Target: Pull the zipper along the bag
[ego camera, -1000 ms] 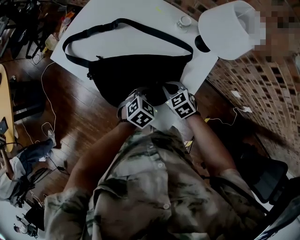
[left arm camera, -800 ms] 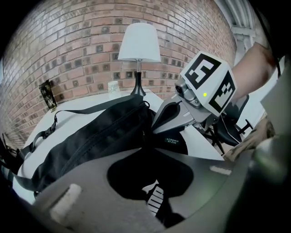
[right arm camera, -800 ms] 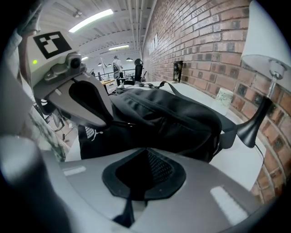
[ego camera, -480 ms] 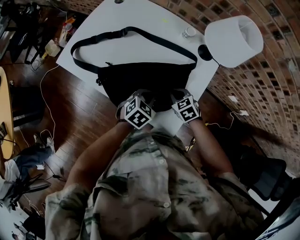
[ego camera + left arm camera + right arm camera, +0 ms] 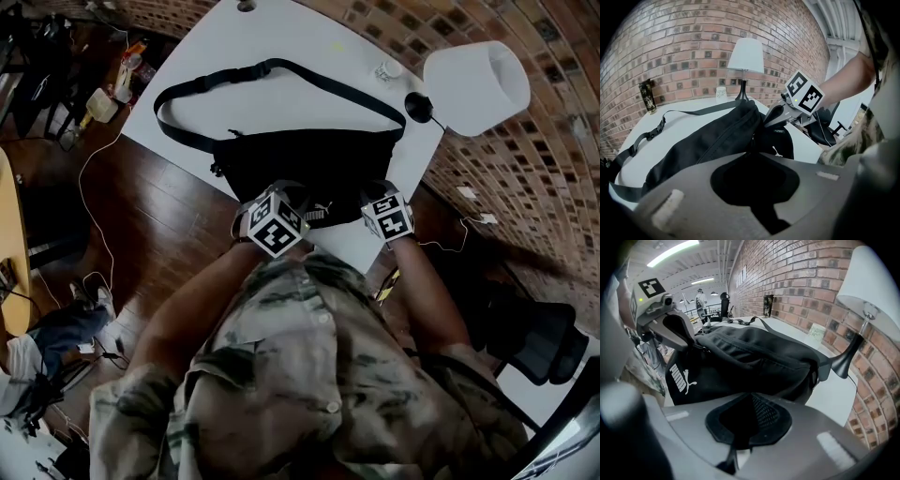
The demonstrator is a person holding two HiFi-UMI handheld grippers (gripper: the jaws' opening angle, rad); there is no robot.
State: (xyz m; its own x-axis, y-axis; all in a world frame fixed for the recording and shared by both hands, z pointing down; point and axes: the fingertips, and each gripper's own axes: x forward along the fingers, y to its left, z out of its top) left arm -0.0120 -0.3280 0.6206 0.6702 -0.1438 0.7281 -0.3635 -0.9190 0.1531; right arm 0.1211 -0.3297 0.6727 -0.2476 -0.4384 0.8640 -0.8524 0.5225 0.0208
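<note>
A black waist bag (image 5: pixel 309 164) lies on the white table (image 5: pixel 281 37), its strap (image 5: pixel 216 80) looped toward the far side. My left gripper (image 5: pixel 284 199) is at the bag's near edge, shut on black bag fabric that fills its jaws (image 5: pixel 754 178). My right gripper (image 5: pixel 377 195) is further right along the same edge, near the bag's right end. Its jaws (image 5: pixel 747 420) are closed with dark material between them, seemingly the zipper pull. From the left gripper view the right gripper (image 5: pixel 765 124) pinches the bag's top (image 5: pixel 708 138). The left gripper (image 5: pixel 691 344) appears beside the white logo (image 5: pixel 683 378).
A white-shaded lamp (image 5: pixel 475 84) stands at the table's right corner by the brick wall. A small cup (image 5: pixel 389 68) sits next to it. The table's near edge runs just under the grippers. Cables lie on the wooden floor at left, and a black chair (image 5: pixel 530 337) stands at right.
My right gripper has moved right along the bag's near edge, away from the left gripper, which kept its hold. The white logo now shows between them.
</note>
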